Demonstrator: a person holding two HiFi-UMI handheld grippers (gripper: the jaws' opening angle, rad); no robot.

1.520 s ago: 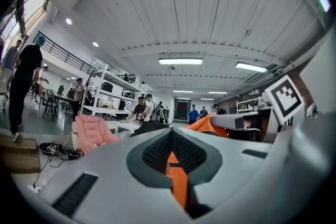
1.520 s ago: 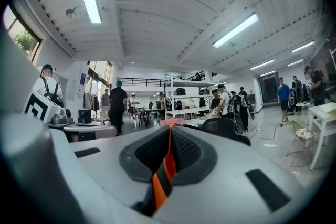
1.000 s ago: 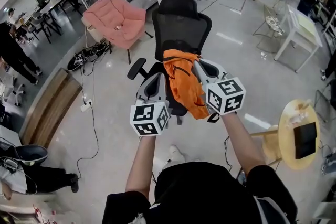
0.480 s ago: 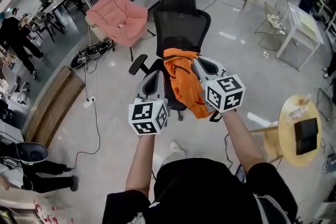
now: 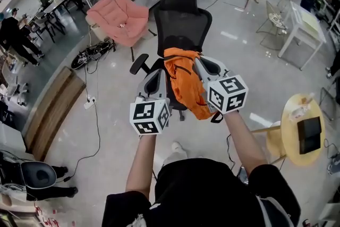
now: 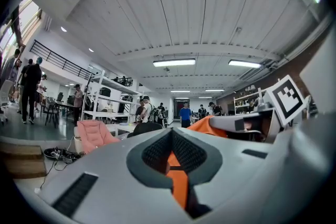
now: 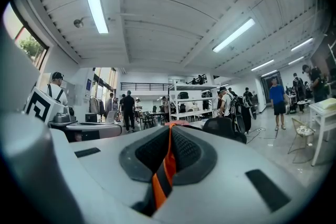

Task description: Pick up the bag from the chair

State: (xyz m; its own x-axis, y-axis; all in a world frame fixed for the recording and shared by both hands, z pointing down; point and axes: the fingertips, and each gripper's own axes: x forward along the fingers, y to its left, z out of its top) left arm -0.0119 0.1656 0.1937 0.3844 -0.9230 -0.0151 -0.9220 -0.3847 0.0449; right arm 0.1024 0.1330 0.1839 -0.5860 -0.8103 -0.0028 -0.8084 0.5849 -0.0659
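An orange bag with black trim hangs in the air between my two grippers, in front of the seat of a black mesh office chair. My left gripper is shut on the bag's left side. In the left gripper view, orange fabric is pinched between the left gripper pads. My right gripper is shut on the bag's right side. In the right gripper view, an orange and black strap runs between the right gripper pads. The bag hides most of the chair seat.
A pink padded chair stands behind the office chair to the left. Cables lie on the floor, beside a wooden platform. At the right stand a round yellow table and a white table. People walk in the background.
Both grippers keep their hold on the bag and have shifted slightly left in the picture. People in the background have walked on.
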